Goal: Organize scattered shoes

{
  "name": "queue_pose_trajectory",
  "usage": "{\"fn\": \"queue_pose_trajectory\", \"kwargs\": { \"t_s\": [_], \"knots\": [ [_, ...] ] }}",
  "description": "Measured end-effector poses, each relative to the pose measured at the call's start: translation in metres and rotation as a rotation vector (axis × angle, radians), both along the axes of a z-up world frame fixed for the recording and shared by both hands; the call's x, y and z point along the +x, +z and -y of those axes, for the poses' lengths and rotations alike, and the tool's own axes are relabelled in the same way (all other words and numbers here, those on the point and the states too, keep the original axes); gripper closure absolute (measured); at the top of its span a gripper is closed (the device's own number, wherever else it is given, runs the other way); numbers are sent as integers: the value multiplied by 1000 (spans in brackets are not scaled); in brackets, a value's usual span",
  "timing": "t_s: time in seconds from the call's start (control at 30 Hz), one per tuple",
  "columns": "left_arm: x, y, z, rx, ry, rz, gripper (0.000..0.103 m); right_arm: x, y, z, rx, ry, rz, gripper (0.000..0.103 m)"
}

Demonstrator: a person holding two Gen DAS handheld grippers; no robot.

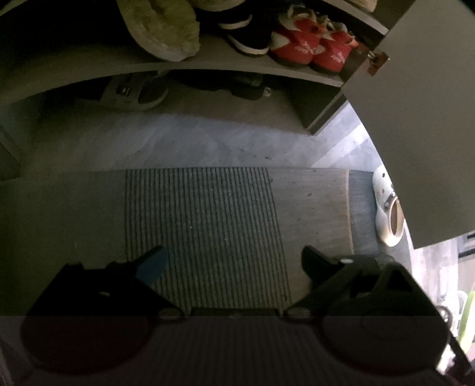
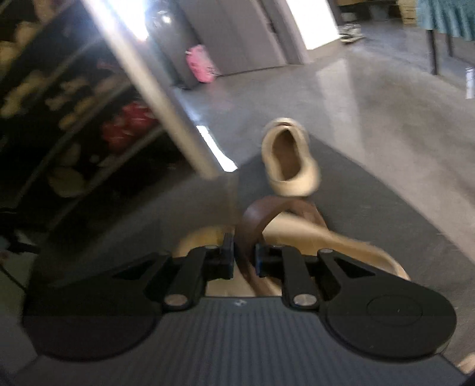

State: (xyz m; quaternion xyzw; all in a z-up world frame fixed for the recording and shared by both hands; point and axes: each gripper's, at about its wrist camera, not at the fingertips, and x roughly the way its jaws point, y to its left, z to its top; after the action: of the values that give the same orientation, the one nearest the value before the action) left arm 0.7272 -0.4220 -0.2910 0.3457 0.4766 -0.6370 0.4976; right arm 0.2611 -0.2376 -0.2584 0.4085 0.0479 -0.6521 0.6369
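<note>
In the left wrist view, the left gripper (image 1: 234, 261) pointed steeply down at a ribbed doormat (image 1: 204, 225), its jaws spread wide with nothing between them. Beyond the mat lay grey floor (image 1: 166, 142), then an open shoe cabinet (image 1: 207, 63). On its shelf, from left to right, sat a fuzzy green slipper (image 1: 160, 26), a dark sneaker (image 1: 246, 38) and a pair of red sneakers (image 1: 311, 47), toes toward the camera. Under the shelf a grey sandal (image 1: 130, 92) lay in shadow. At the far right, a white clog (image 1: 389, 205) lay on the mat's edge beside the open cabinet door (image 1: 424, 118), its long axis running near to far and its opening at the near end.

In the right wrist view, which was blurred, the cabinet's shelves stood dim on the left. The right gripper (image 2: 244, 258) was clenched on the brown strap (image 2: 252, 219) of a beige clog (image 2: 320, 237), held up over the mat, its body stretching away to the right. Just beyond, a second beige clog (image 2: 288, 157) lay at the mat's far edge, its opening facing the camera and its long axis running near to far. Further off were shiny grey floor, a pink bag (image 2: 200, 62) by the wall and a bright doorway.
</note>
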Motion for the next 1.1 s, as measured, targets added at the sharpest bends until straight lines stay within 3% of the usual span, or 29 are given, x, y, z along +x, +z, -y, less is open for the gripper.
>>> {"fn": "queue_pose_trajectory", "kwargs": {
  "t_s": [0.1, 0.2, 0.33, 0.53, 0.6, 0.7, 0.77, 1.03, 1.1],
  "knots": [
    [6, 7, -2, -21, 7, -10, 5, 29, -8, 23, -50, 96, 101, 92],
    [13, 13, -4, -33, 16, -18, 5, 59, -19, 42, -42, 196, 85, 92],
    [25, 15, -7, -35, 49, -18, 5, 66, -37, 52, 28, 178, 132, 90],
    [41, 13, -11, 5, 110, -47, 5, 78, -54, 59, 112, 181, 274, 88],
    [42, 12, -11, 13, 114, -55, 5, 85, -64, 63, 132, 189, 364, 85],
    [42, 12, -13, 20, 112, -68, 5, 97, -73, 62, 102, 252, 469, 87],
    [43, 11, -15, 18, 110, -64, 5, 106, -73, 73, 14, 308, 530, 88],
    [51, 23, -14, -13, 162, -91, 5, 147, -64, 160, -123, 590, 522, 88],
    [50, 29, -13, -35, 164, -87, 5, 171, -68, 195, -131, 713, 495, 88]
  ]
}}
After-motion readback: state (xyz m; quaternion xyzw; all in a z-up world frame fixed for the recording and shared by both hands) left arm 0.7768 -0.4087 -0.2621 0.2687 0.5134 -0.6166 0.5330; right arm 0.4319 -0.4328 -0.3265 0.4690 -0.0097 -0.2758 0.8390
